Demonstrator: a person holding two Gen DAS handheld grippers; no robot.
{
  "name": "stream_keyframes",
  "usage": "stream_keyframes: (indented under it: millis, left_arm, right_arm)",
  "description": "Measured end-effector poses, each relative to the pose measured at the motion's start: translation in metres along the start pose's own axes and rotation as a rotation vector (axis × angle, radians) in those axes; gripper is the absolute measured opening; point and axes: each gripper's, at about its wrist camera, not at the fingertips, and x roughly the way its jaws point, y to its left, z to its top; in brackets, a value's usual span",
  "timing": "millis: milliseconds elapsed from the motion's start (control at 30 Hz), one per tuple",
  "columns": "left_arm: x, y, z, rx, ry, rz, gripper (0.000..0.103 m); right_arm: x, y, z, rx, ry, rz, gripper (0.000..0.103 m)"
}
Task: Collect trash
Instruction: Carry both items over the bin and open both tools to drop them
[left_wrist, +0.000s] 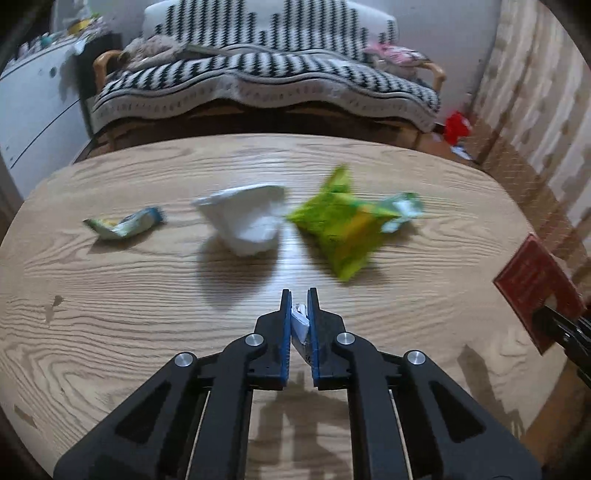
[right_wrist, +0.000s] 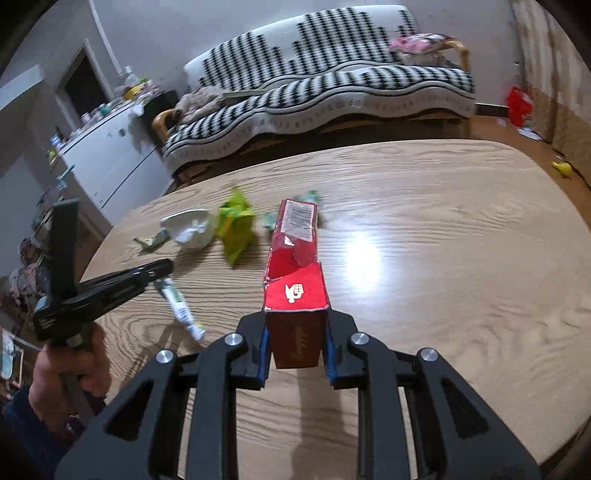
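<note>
Here the left gripper pinches a white wrapper; the right gripper clamps a red box.

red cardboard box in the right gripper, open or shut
Open: the red cardboard box has its top flap lifted, showing the red inside, in the right gripper.

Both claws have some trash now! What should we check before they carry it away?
1. Left gripper pinching the small white wrapper: ok.
2. Right gripper clamped on the red box: ok.
3. Box flap closed: not ok, the far end is open.
4. Table cleared: not ok; green bag, white crumpled paper and small blue-green wrapper remain.
5. Trash bin in sight: cannot tell, none shows.
</note>
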Motion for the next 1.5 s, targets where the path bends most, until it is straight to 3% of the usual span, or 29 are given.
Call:
stream_keyframes:
  millis: [333, 633, 833, 1067, 1200, 1500]
  left_arm:
    - [-0.016, -0.144, -0.014, 0.191, -0.035, -0.174, 0.007]
    - [-0.031, -0.292, -0.053, 0.382, -0.061, -0.37, 0.007]
    - [-0.029, -0.383, -0.095, 0.499, -0.017, -0.475, 0.007]
    - [-0.02, -0.464, -0.14, 0.598, 0.051, -0.574, 0.007]
    - [-0.011, -0.489, -0.161, 0.654, 0.077, -0.583, 0.007]
    - [0.003, -0.513, -0.175, 0.722, 0.106, -0.594, 0.007]
  right_arm:
    - [-0.091, -0.122, -0.042, 0.17, -0.073, -0.219, 0.022]
    - [-0.192, -0.252, -0.129, 0.382, -0.127, -0.461, 0.022]
    - [-0.232, -0.313, -0.188, 0.51, -0.108, -0.558, 0.022]
    - [-0.244, -0.367, -0.238, 0.645, -0.026, -0.581, 0.022]
    - [-0.239, -0.383, -0.257, 0.69, 0.036, -0.564, 0.022]
    - [-0.234, -0.385, -0.252, 0.713, 0.048, -0.548, 0.022]
